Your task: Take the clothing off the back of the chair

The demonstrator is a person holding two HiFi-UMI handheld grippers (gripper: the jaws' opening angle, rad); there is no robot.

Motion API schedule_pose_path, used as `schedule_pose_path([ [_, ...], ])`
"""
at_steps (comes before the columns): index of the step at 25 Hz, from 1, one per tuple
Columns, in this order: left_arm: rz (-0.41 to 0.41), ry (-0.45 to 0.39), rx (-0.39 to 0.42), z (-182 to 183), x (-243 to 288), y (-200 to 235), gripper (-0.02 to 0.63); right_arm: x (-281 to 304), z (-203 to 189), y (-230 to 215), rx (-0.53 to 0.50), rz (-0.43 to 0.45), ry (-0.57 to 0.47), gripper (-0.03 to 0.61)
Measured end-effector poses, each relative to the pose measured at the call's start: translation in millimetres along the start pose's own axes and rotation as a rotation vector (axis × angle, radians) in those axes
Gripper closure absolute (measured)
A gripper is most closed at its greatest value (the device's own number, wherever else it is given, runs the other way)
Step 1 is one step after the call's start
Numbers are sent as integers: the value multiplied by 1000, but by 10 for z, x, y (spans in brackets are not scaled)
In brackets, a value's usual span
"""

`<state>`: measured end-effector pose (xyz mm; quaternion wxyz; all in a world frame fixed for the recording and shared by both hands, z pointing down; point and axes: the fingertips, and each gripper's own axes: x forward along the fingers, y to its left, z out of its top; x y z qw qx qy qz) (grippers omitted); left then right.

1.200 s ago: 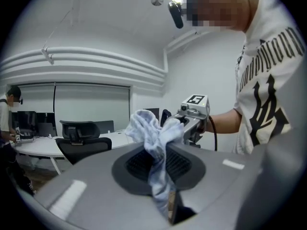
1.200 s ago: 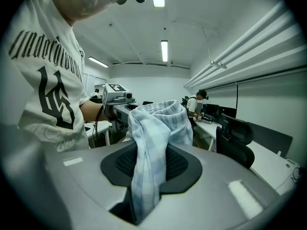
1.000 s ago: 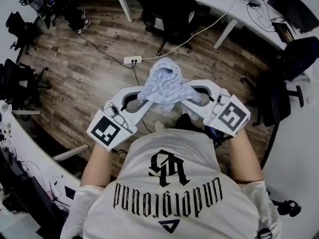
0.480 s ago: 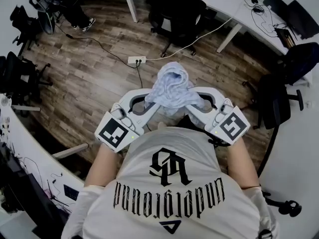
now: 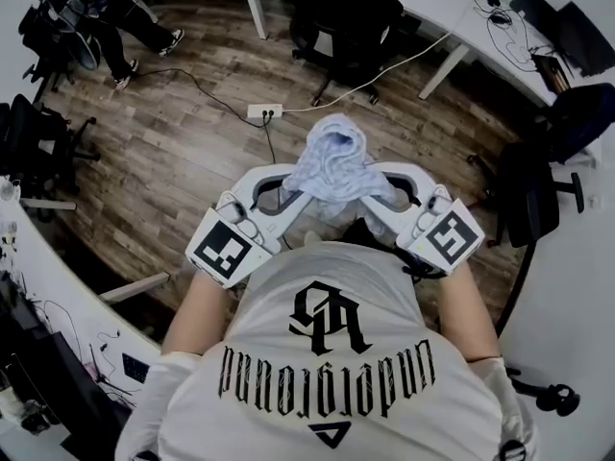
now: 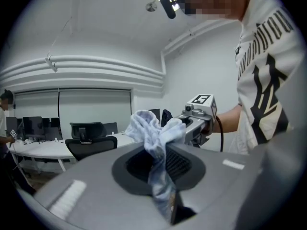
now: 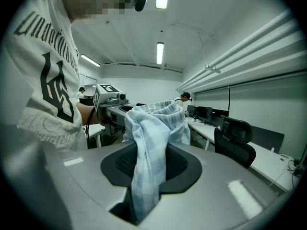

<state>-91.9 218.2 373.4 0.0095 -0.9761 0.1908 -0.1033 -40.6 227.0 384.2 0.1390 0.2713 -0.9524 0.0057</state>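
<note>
A bunched pale blue checked garment (image 5: 332, 163) hangs in the air between both grippers, in front of the person's chest. My left gripper (image 5: 300, 200) is shut on one end of the cloth (image 6: 157, 143), which runs down into its jaws. My right gripper (image 5: 369, 195) is shut on the other end (image 7: 148, 162), the fabric bulging above its jaws. Each gripper shows in the other's view: the right one (image 6: 194, 123) and the left one (image 7: 112, 110). A black office chair (image 5: 351, 22) stands beyond the garment by the white desk (image 5: 432, 3).
A white power strip (image 5: 263, 111) and cables lie on the wood floor ahead. Black chairs stand at the right (image 5: 538, 176) and left (image 5: 34, 152). A person's legs (image 5: 125, 17) show at the upper left. Desks with monitors line the room's edges.
Both grippers and the garment have shifted slightly right and up in the head view and sit closer together. The seated person's legs have come further into view at the upper left.
</note>
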Motion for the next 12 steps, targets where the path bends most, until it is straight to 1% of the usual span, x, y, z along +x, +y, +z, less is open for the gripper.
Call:
schedule_pose_path([
  [12,3,3,3,2,105,85,520,9,-21,-162,11,-3,5,482],
])
